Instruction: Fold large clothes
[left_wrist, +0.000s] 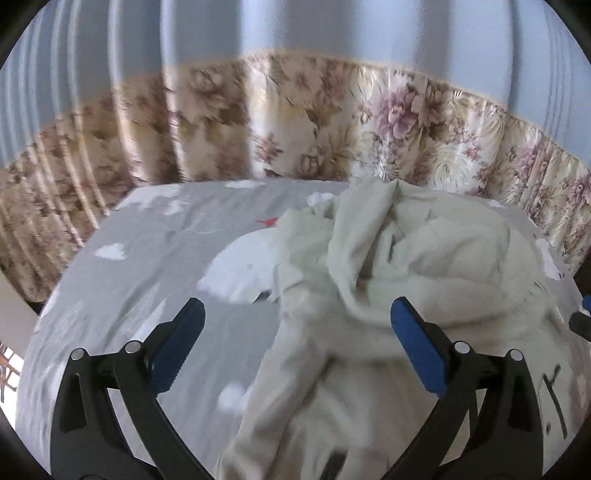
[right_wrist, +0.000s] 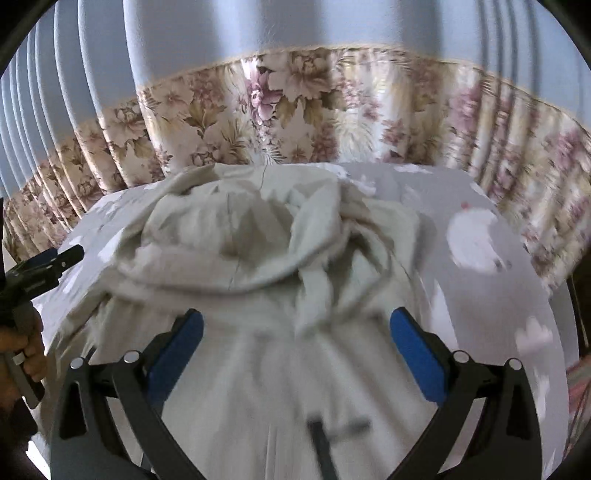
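Crumpled cream-white fleecy garment heaped mid-way on grey cloud-print sheet. Soft, light, floppy; best pinched at an outer edge. Left gripper and right gripper both spread, empty.

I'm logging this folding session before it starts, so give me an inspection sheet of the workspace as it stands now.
Surface: grey bedsheet with white cloud-like prints, lightly creased.
Job's things: one cream garment, crumpled in a heap, not yet folded; dark markings on its near part, too blurred to read.
Clutter: nothing seen.
Grippers: left gripper open, its right finger over the garment, holding nothing; right gripper open over the garment, holding nothing. A hand holds the left gripper's handle.
Cables: nothing seen.
Surroundings: floral curtain with a pale blue upper part hangs behind the bed.
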